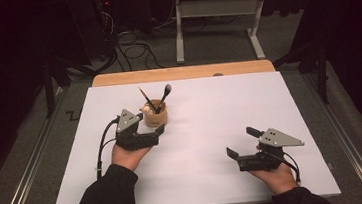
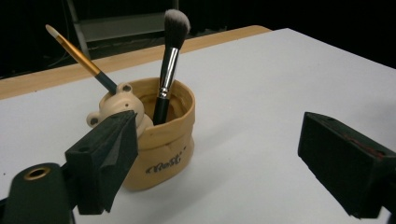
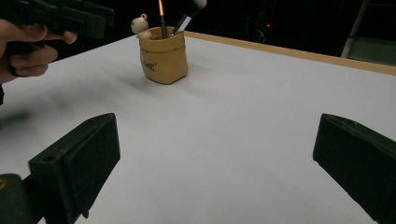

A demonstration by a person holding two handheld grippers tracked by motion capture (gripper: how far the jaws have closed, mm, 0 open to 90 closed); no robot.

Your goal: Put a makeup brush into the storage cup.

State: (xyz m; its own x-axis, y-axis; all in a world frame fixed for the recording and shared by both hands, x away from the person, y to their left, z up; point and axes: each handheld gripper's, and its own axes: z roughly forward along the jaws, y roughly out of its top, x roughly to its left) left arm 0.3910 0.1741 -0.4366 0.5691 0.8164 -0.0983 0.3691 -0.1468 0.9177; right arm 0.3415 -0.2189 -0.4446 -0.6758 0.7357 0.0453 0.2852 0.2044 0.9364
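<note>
Two brushes in tan pot [image 2: 163, 140]: makeup brush [image 2: 169, 60], paint brush [image 2: 79, 58]. Left gripper view alone reveals pot lettering. Left gripper [image 1: 152, 130] wide, empty; right gripper [image 1: 243, 142] wide, empty.

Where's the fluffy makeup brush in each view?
High view: makeup brush left of centre, leaning right in the tan pot.
Left gripper view: upper centre, standing in the pot.
Right gripper view: top edge, tip cut off.
Shared landmark: the bear figure on the pot's rim.
</note>
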